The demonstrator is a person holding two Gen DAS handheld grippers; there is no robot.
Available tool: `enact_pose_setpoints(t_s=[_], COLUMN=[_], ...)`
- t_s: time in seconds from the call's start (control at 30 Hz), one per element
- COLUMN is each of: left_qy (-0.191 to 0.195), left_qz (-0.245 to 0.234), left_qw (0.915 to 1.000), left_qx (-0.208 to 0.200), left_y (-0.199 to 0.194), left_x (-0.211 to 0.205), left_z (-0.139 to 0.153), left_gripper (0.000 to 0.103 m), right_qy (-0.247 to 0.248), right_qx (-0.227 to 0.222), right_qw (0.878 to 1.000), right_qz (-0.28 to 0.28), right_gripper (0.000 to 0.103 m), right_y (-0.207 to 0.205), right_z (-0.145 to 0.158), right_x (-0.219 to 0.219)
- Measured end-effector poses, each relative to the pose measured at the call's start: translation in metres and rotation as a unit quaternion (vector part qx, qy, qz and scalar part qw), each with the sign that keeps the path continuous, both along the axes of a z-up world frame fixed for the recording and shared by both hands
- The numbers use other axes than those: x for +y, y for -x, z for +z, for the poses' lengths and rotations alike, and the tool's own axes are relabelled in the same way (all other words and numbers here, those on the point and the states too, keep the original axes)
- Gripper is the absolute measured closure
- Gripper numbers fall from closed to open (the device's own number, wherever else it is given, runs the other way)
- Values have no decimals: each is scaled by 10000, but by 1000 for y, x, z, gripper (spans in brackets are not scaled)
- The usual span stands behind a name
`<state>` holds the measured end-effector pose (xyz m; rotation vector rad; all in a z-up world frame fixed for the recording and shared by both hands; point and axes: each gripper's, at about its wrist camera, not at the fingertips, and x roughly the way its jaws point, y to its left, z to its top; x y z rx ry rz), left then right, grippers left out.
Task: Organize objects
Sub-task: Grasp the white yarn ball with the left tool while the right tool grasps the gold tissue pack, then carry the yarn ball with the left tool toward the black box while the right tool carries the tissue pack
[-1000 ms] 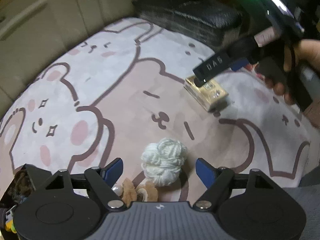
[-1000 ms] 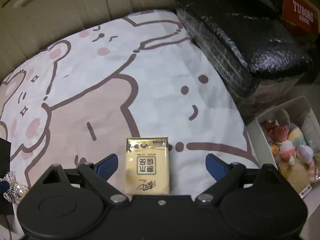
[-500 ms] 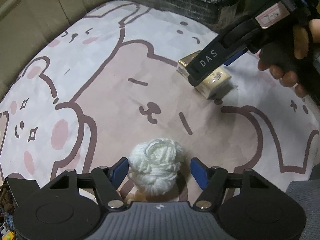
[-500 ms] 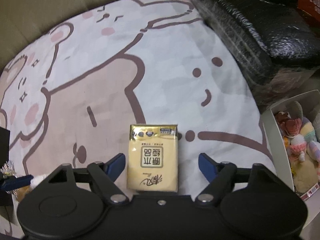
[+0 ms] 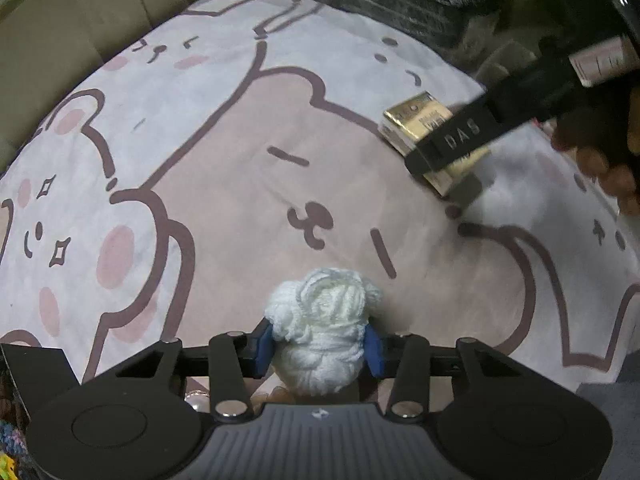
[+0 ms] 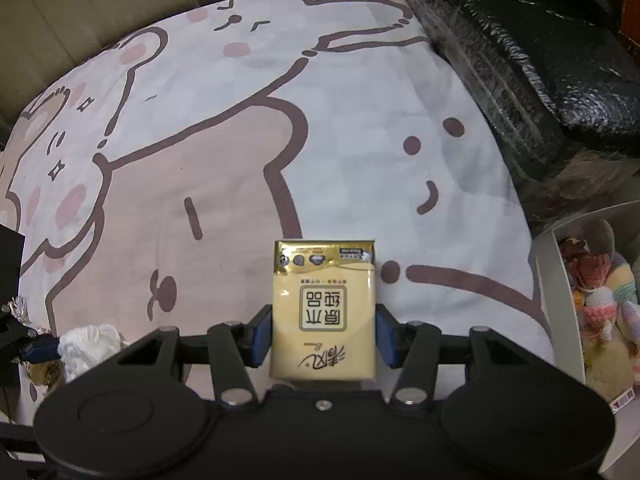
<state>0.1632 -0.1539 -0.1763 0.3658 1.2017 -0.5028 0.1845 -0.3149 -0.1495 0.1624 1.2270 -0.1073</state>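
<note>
A white yarn ball [image 5: 320,332] lies on the bear-print mat [image 5: 240,160]. My left gripper [image 5: 319,350] is shut on the yarn ball, its blue pads pressing both sides. A gold tissue pack [image 6: 323,312] lies on the mat. My right gripper [image 6: 324,334] is shut on the tissue pack, pads touching its long edges. In the left wrist view the tissue pack [image 5: 424,124] sits at the right, partly hidden by the right gripper body. The yarn ball also shows in the right wrist view [image 6: 90,346] at the lower left.
A black wrapped block [image 6: 540,48] stands at the mat's far right. A white box [image 6: 552,264] with several plush toys stands at the right edge. Small brown trinkets [image 5: 276,394] lie under the left gripper. A beige wall borders the mat at the back.
Both grippers have closed: the left onto the yarn ball, the right onto the tissue pack. Both had been open around these objects.
</note>
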Motion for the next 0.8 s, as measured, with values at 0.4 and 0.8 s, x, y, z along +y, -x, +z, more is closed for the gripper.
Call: enact_pose_setpoints(t_s=[0.4,0.8], left_qy=[239,622], left_qz=[804,1709], left_qw=[9955,9777], left_qx=[-446,-1052], left_y=[-1,5], left_x=[24,63], left_z=[34,71], left_gripper=[58,58], right_qy=[123,277], right_qx=[-682,-1241], right_qw=[9975,9912], right_qz=[159,370], right_gripper=[50,50], right_y=[12,23], right_z=[45,84], right_x=[14,39])
